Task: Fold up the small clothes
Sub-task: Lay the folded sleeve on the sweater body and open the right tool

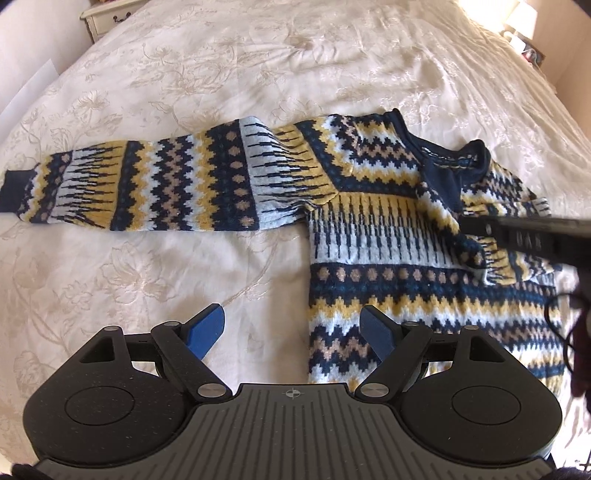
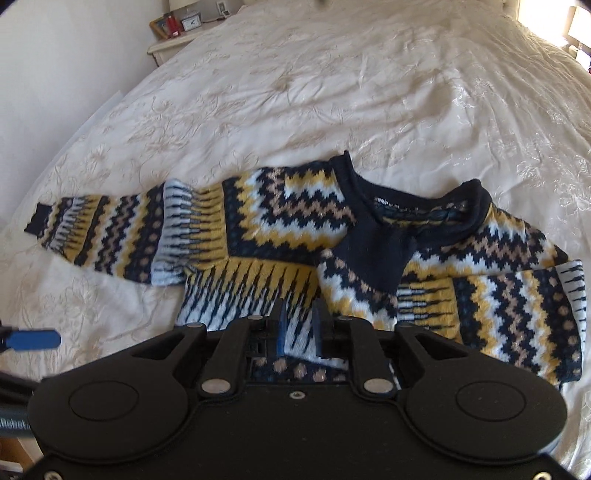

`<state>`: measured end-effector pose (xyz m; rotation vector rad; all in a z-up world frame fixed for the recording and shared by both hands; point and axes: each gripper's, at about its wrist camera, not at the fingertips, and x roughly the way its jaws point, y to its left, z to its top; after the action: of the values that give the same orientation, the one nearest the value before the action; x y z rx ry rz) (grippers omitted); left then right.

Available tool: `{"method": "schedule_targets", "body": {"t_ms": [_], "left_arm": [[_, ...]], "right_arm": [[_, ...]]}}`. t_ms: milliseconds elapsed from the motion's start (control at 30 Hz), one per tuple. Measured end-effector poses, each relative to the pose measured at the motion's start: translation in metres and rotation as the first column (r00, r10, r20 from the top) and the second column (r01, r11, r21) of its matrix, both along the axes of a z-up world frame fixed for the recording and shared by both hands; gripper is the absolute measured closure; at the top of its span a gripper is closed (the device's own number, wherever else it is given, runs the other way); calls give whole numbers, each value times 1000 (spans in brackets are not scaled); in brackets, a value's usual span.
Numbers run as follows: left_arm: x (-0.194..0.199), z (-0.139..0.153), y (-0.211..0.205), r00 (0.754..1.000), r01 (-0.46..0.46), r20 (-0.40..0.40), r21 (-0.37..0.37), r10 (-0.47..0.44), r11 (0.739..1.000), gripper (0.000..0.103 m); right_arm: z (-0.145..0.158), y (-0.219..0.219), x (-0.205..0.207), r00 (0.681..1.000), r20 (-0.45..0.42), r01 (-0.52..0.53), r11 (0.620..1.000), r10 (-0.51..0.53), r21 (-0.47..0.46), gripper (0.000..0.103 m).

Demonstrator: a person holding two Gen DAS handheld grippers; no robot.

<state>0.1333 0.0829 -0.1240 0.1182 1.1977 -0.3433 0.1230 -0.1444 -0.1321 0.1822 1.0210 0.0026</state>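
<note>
A knitted sweater [image 1: 369, 236] in navy, yellow, white and tan lies flat on the bed. Its left sleeve [image 1: 147, 184] stretches straight out to the left. The right sleeve [image 2: 498, 314] is folded in across the chest, and its navy cuff [image 2: 373, 254] lies just below the neckline [image 2: 417, 206]. My left gripper [image 1: 293, 332] hangs open and wide over the body's left edge, holding nothing. My right gripper [image 2: 299, 325] hovers over the chest with its blue pads a little apart and no cloth pinched between them. Its black housing [image 1: 528, 236] shows in the left wrist view.
A cream embroidered bedspread [image 1: 258, 66] covers the whole bed. A bedside table [image 2: 173, 40] with a clock and small items stands at the far left corner. A lamp [image 1: 522, 18] stands at the far right.
</note>
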Motion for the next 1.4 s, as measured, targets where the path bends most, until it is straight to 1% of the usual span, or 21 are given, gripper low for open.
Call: {"method": "schedule_targets", "body": {"t_ms": [33, 67, 100, 167, 233, 300, 500, 567, 667, 700, 767, 833, 900, 967, 1033, 1067, 1167, 1267, 1333, 1367, 1400], "left_arm": [[2, -1, -1, 1000, 0, -4, -6, 0, 1000, 23], [3, -1, -3, 1000, 0, -5, -10, 0, 1000, 23], [4, -1, -5, 1000, 2, -5, -11, -2, 1000, 23], [5, 0, -10, 1000, 5, 1, -10, -5, 1000, 23], [4, 1, -13, 1000, 0, 5, -8, 0, 1000, 23], [2, 2, -14, 1000, -13, 3, -2, 13, 1000, 23], [-7, 5, -3, 997, -78, 3, 26, 78, 997, 23], [-8, 5, 4, 994, -106, 5, 38, 106, 994, 23], [-5, 6, 14, 987, -161, 1, 43, 161, 986, 23], [-3, 5, 16, 983, -181, -3, 41, 181, 983, 23], [2, 5, 19, 978, -208, -8, 36, 209, 977, 23], [8, 5, 17, 976, -219, -8, 30, 219, 975, 23], [14, 5, 11, 977, -214, -7, 18, 214, 977, 23], [21, 5, 1, 979, -203, -14, 1, 203, 979, 23], [27, 4, -11, 984, -181, -10, -6, 180, 984, 23], [29, 4, -19, 986, -166, -5, -5, 166, 986, 23], [34, 4, -40, 993, -122, 0, -16, 122, 992, 23], [36, 3, -55, 997, -71, -17, -85, 70, 994, 23], [37, 2, -61, 998, -54, -31, -125, 51, 991, 23], [36, 3, -64, 998, -57, -35, -129, 53, 990, 23], [36, 3, -65, 998, -61, -33, -124, 57, 990, 23]], "right_arm": [[-1, -3, -3, 1000, -4, 6, 1000, -6, -9, 66], [-3, -8, -6, 1000, -7, 18, 1000, -18, -14, 53], [-5, -14, -7, 999, -7, 35, 999, -35, -15, 46], [-11, -31, -5, 997, -18, 81, 997, -80, 5, 46], [-19, -47, 1, 993, -35, 113, 992, -111, 59, 44], [-31, -60, 10, 990, -49, 133, 984, -129, 115, 38], [-68, -68, 32, 982, -127, 168, 957, -141, 237, 36], [-64, -55, 36, 992, -98, 106, 965, -84, 240, 36], [-45, -25, 35, 996, -15, -88, 970, 93, 225, 36], [-37, -13, 31, 985, 13, -173, 958, 175, 226, 37], [-25, 6, 22, 958, 51, -287, 939, 283, 190, 38], [-18, 16, 9, 942, 67, -336, 930, 329, 151, 38], [-16, 14, -2, 946, 70, -324, 934, 317, 148, 37], [-15, 1, -11, 962, 60, -271, 951, 265, 147, 37], [-18, -19, -12, 982, 35, -186, 973, 183, 138, 31], [-21, -31, -13, 990, 23, -143, 980, 141, 141, 25], [-32, -65, -11, 998, -19, -48, 986, 52, 162, 23], [-44, -80, -1, 997, -30, -57, 978, 65, 199, 22], [-52, -83, 6, 995, -30, -84, 971, 92, 223, 14], [-56, -81, 11, 994, -29, -94, 969, 103, 227, 11], [-58, -79, 14, 993, -31, -104, 969, 114, 225, 11]]}}
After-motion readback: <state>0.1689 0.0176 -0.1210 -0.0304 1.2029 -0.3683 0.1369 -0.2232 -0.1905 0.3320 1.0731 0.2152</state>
